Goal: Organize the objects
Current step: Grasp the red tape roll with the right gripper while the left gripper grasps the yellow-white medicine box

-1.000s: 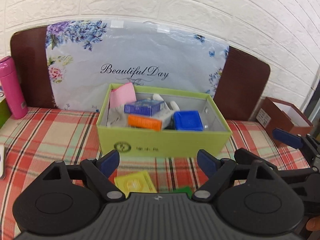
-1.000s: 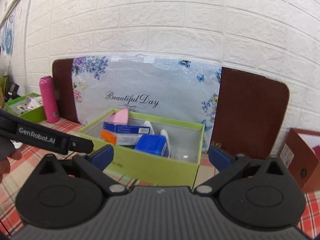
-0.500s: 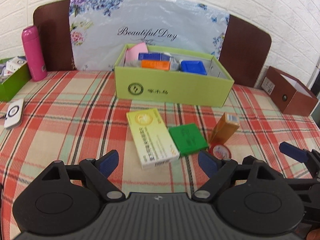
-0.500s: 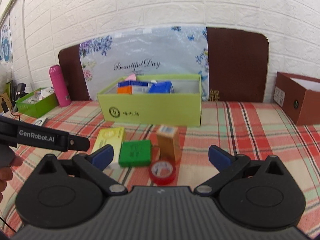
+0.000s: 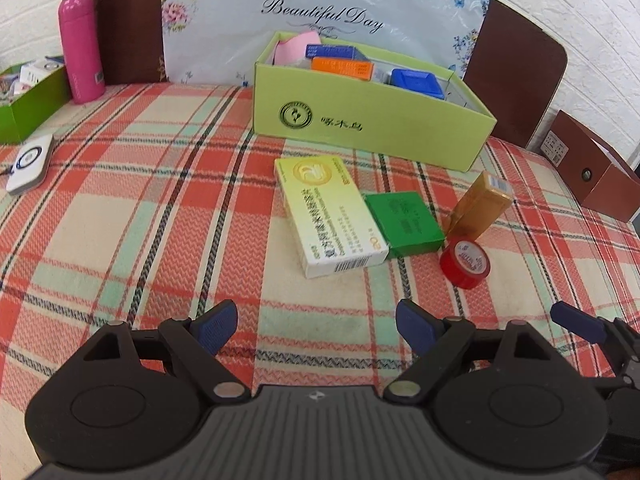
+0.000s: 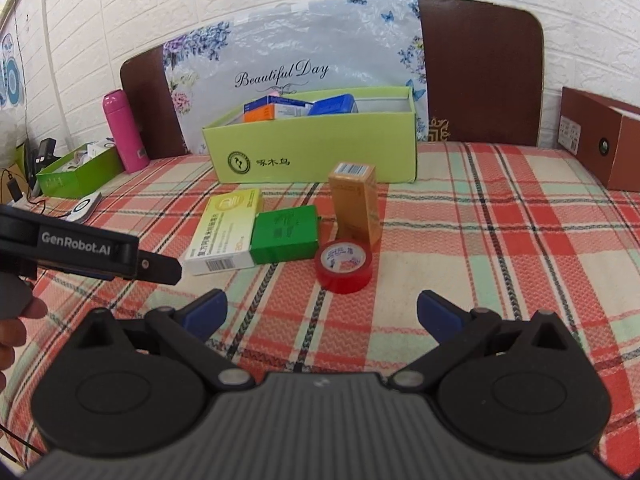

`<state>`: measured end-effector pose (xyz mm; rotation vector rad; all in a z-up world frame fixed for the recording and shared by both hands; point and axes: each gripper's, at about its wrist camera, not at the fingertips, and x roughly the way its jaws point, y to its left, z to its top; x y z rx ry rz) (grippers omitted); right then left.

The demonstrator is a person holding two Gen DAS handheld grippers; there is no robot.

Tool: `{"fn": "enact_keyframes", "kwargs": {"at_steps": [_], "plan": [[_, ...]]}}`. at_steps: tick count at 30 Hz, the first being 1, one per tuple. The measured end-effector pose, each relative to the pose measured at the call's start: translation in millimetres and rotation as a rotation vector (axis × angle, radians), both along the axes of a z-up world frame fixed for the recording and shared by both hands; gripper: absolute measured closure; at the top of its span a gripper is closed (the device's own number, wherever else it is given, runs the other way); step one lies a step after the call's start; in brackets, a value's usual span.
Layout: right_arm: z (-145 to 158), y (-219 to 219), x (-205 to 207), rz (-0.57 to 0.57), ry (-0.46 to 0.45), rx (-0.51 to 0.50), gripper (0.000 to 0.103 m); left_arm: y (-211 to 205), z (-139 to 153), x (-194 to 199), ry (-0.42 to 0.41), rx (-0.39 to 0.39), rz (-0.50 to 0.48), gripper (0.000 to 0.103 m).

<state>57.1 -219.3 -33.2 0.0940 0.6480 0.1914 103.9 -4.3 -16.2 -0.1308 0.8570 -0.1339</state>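
While the plaid tablecloth (image 5: 160,208) covers the whole desk, the largest item on it is the open light-green box (image 5: 372,128), set toward the back and already holding an orange carton, a blue carton and a pink item. In front of that box four loose items lie grouped: a yellow-white medicine carton (image 5: 330,216) lying flat, a green box (image 5: 404,220) touching its right side, an upright amber carton (image 6: 354,204) just beside the green one, and a red tape roll (image 6: 344,266) lying at the amber carton's foot. The left gripper (image 5: 316,326) hovers near the medicine carton, fingers spread wide with nothing between them. The right gripper (image 6: 322,314) hovers near the tape roll, fingers likewise spread and empty.
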Motion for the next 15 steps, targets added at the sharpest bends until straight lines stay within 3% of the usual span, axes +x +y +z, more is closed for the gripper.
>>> {"fn": "enact_keyframes", "kwargs": {"at_steps": [5, 7, 11, 14, 15], "plan": [[-11, 2, 21, 0.023, 0.008, -0.034, 0.001, 7, -10, 0, 0.023, 0.001, 0.014, 0.014], [-16, 4, 34, 0.026, 0.015, -0.060, 0.010, 10, -11, 1, 0.026, -0.005, 0.019, 0.014], [-25, 6, 58, 0.028, 0.028, -0.070, 0.014, 12, -14, 4, 0.024, -0.011, 0.032, 0.014], [-31, 8, 68, 0.028, 0.037, -0.075, 0.034, 11, -17, 9, 0.019, -0.014, 0.045, 0.014], [-32, 8, 69, 0.022, 0.042, -0.079, 0.046, 11, -18, 12, 0.017, -0.015, 0.049, 0.014]]}}
